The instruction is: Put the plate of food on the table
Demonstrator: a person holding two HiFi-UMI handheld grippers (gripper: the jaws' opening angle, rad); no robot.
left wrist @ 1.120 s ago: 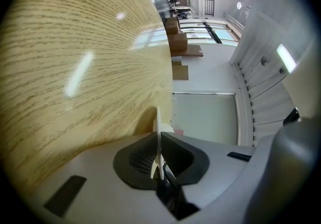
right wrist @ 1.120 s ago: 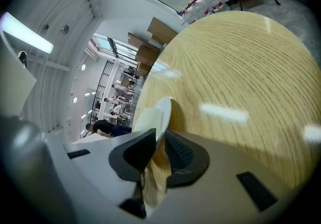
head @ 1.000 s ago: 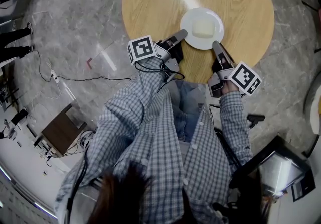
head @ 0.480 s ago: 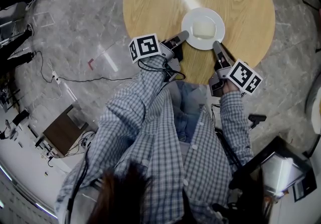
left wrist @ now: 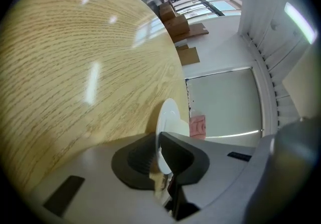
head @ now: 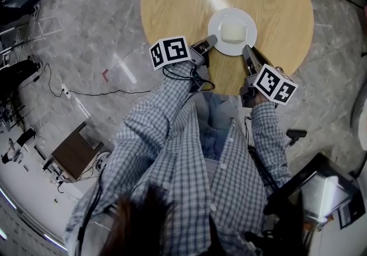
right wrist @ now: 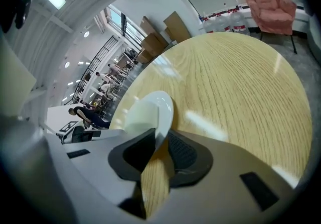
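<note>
- Grey marbled floor [head: 97,31] surrounds a round, light wood table [head: 172,2]; a thin cable [head: 97,91] trails across the floor to the left.
- White plate [head: 213,30] sits over the near half of the table, towards the person's side, carrying one pale block of food [head: 232,32] at its centre.
- Left gripper [head: 211,40] meets the plate at its near-left rim. The left gripper view shows the rim seated between the two dark pads, which are clamped onto it.
- Right gripper [head: 246,50] meets the plate at its near-right rim. The right gripper view shows the rim caught between its pads, likewise pinched tight.
- Plate therefore lies between the two grippers, held on opposite sides, with the food just beyond both sets of fingertips.
- Whether the plate's base touches the wood cannot be judged from any view.
- Both grippers angle downward from the table's near edge; each marker cube, left [head: 170,52] and right [head: 275,84], hangs at or just off that edge.
</note>
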